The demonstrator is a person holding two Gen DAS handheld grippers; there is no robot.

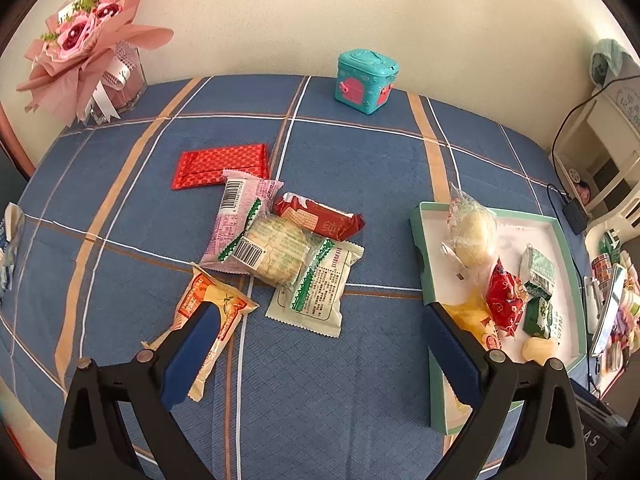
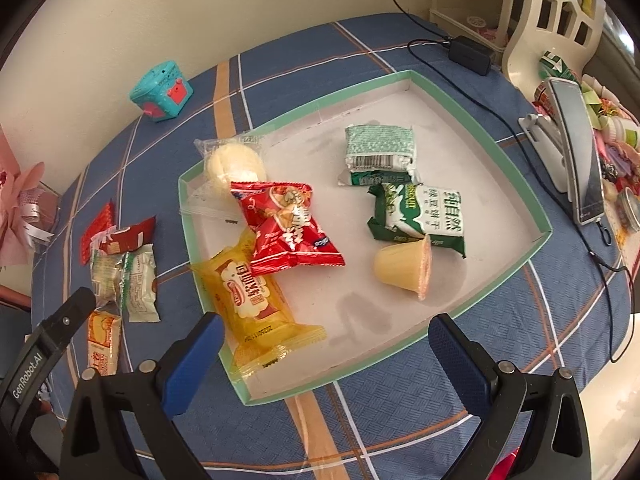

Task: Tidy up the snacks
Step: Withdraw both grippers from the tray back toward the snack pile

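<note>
A green-rimmed white tray (image 2: 516,160) holds several snacks: a yellow cake pack (image 2: 248,296), a red bag (image 2: 286,228), a wrapped bun (image 2: 234,164), green biscuit packs (image 2: 420,212) and a jelly cup (image 2: 406,266). The tray also shows in the left wrist view (image 1: 560,232). Loose snacks lie on the blue cloth: a red flat pack (image 1: 220,166), a pink pack (image 1: 236,220), a dark red wafer pack (image 1: 318,216), clear and white packs (image 1: 312,292), an orange pack (image 1: 212,312). My left gripper (image 1: 320,344) is open over the cloth, its left finger above the orange pack. My right gripper (image 2: 324,348) is open above the tray's near edge.
A teal toy box (image 1: 366,80) stands at the back of the table. A pink bouquet (image 1: 84,40) is at the back left. A black adapter and cable (image 2: 470,54), a phone on a stand (image 2: 576,140) and clutter line the right side.
</note>
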